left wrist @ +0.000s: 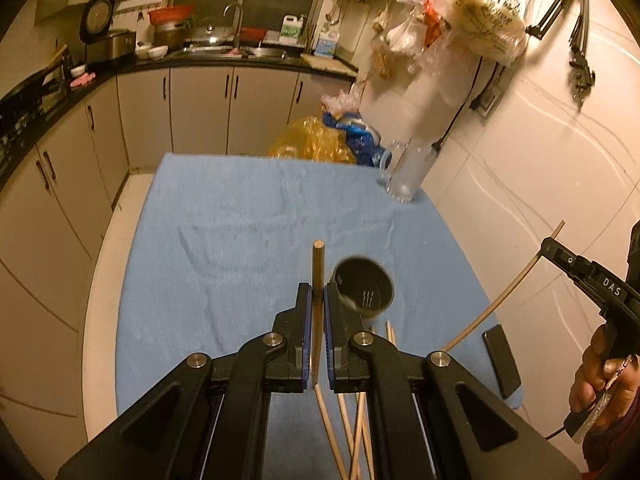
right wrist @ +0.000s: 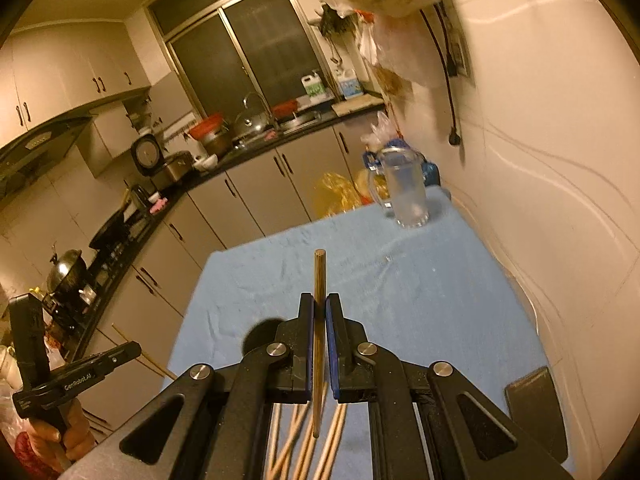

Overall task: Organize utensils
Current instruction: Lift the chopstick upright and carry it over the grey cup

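Note:
My left gripper point(left wrist: 317, 294) is shut on a wooden chopstick point(left wrist: 318, 268) whose round end sticks out past the pads. A black cup point(left wrist: 365, 290) stands on the blue cloth point(left wrist: 240, 216) just right of those fingers. My right gripper point(right wrist: 319, 304) is shut on another chopstick point(right wrist: 319, 276), held above the cloth. Several loose chopsticks point(left wrist: 352, 432) lie on the cloth under the left gripper, and the loose chopsticks point(right wrist: 304, 444) also show beneath the right one. In the left wrist view the right gripper point(left wrist: 550, 246) appears at the far right, with its chopstick point(left wrist: 496, 304) slanting down.
A clear glass mug point(left wrist: 408, 176) stands at the cloth's far right corner, with plastic bags point(left wrist: 316, 140) behind it. A dark phone point(left wrist: 502, 360) lies at the cloth's right edge. The wall is close on the right; kitchen cabinets and a counter run along the left and back.

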The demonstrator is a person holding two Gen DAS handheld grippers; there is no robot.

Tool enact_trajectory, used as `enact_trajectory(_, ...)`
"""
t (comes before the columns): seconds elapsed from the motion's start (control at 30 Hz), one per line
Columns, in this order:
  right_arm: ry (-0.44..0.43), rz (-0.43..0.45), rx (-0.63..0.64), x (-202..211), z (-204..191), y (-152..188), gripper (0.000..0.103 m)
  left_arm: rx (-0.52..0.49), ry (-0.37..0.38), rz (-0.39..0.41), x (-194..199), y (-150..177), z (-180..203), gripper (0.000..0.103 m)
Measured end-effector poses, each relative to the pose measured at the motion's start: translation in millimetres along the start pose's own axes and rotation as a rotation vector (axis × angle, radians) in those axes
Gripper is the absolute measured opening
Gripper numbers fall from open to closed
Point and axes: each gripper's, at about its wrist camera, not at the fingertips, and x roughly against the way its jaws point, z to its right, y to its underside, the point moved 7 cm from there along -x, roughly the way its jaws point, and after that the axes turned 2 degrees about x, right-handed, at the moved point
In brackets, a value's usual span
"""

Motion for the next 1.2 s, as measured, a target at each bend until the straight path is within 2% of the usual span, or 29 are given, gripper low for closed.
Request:
enact_trajectory(0.3,-0.058,0.068,-0.007,2.3,-23.5,-50.6,0.006,-0.017,0.045,0.089,27.0,-66.6,16.2,0.005)
enact_trajectory(0.53,-0.069,0.069,-0.014,-25.7,-37.4,-74.6,0.006,-0.039,0.09,0.126,31.0,-103.8,40.9,0.005)
enact_trajectory(0.73,-0.051,0.007,0.0,-65.1,-43.8,-69.1,0.006,-0.052,0.08,0.051,-10.0,-100.2,53.7,0.005)
enact_trajectory(1.0,-0.025,-0.116,0.024,-115.2,-41.6,-42.9,0.006,-0.021,0.049,-0.064,-65.7,-72.4,43.6,0.005)
enact_trajectory(1.2,-0.011,-0.199,0.024,-142.7,-38.5,-23.1,0.006,-0.004,0.021,-0.112,-91.2,-58.3,31.4,0.005)
